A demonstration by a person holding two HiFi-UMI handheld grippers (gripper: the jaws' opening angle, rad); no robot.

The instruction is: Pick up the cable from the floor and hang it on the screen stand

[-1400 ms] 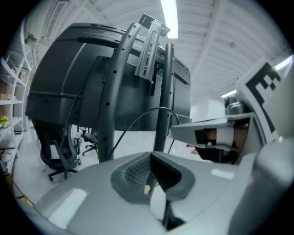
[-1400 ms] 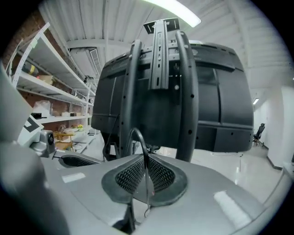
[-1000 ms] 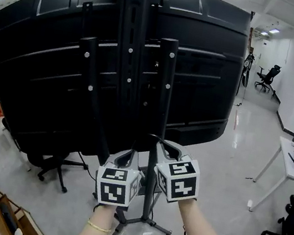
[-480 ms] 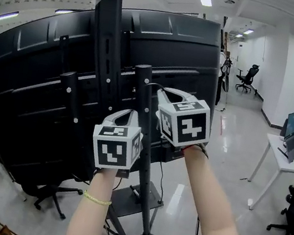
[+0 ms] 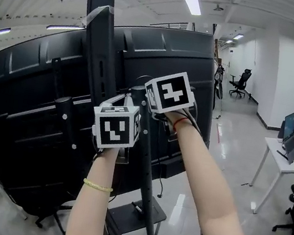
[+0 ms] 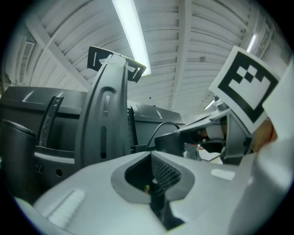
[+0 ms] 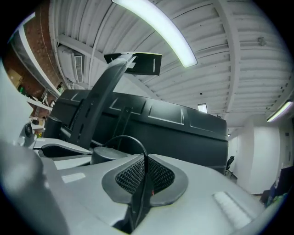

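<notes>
Both the left tool (image 6: pixel 154 183) and right tool (image 7: pixel 144 176) pinch the thin black cable (image 7: pixel 133 140), up beside the black metal screen stand (image 5: pixel 102 38); hanging remains.

Left claw (image 6: pixel 154 176) and right claw (image 7: pixel 144 176) have lifted the cable (image 7: pixel 124 136); from low on the screen stand (image 5: pixel 99 55) to its upper post.

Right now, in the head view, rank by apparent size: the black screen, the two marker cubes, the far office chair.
1. Black screen, largest by far.
2. Left marker cube and right marker cube: look alike, unranked.
3. Far office chair, smallest; distance shrinks it.
</notes>
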